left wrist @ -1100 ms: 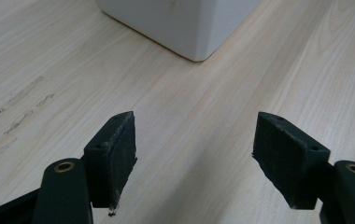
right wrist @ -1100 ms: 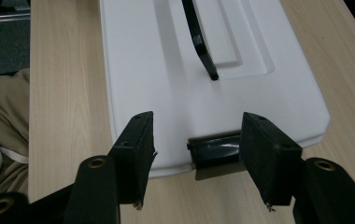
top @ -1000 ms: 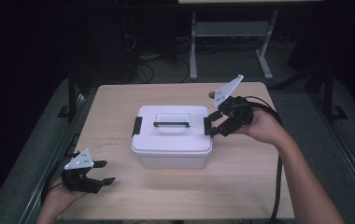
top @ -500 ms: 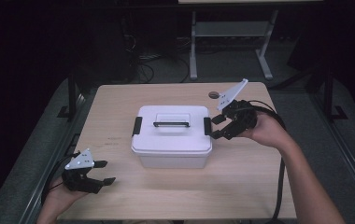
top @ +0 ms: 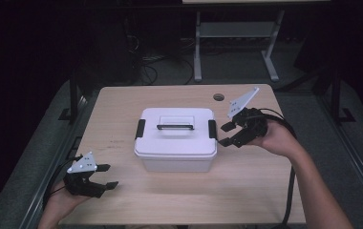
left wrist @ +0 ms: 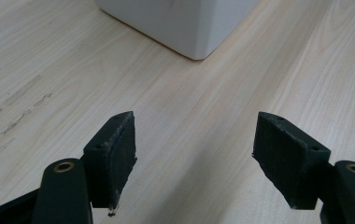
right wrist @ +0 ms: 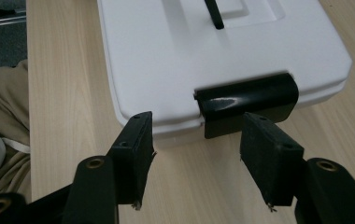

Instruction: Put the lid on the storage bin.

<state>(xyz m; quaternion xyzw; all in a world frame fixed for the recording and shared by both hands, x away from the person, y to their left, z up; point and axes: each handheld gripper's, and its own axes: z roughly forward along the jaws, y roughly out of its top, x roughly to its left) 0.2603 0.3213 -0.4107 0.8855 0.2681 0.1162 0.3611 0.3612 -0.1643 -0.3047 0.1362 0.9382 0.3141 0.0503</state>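
High view: white box (top: 176, 139) at mid surface (top: 265, 191), long axis left-right, handle (top: 175, 126) likewise; left gripper (top: 104, 176) near front-left corner, jaws spread, empty; right gripper (top: 227, 134) beside box's right latch (top: 212, 129), jaws spread. Left gripper view: jaws wide apart over bare wood, box corner (left wrist: 185, 23) ahead. Right gripper view: jaws spread, flanking black latch (right wrist: 248, 100), not touching.

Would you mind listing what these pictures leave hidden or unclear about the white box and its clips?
- Contents of the white box: hidden in the high view by its closed lid.
- Left clip: too small in the high view to tell whether it is latched.
- Handle: cut off by the top edge of the right gripper view.
- Box in the left gripper view: just a corner, cropped by the top edge.
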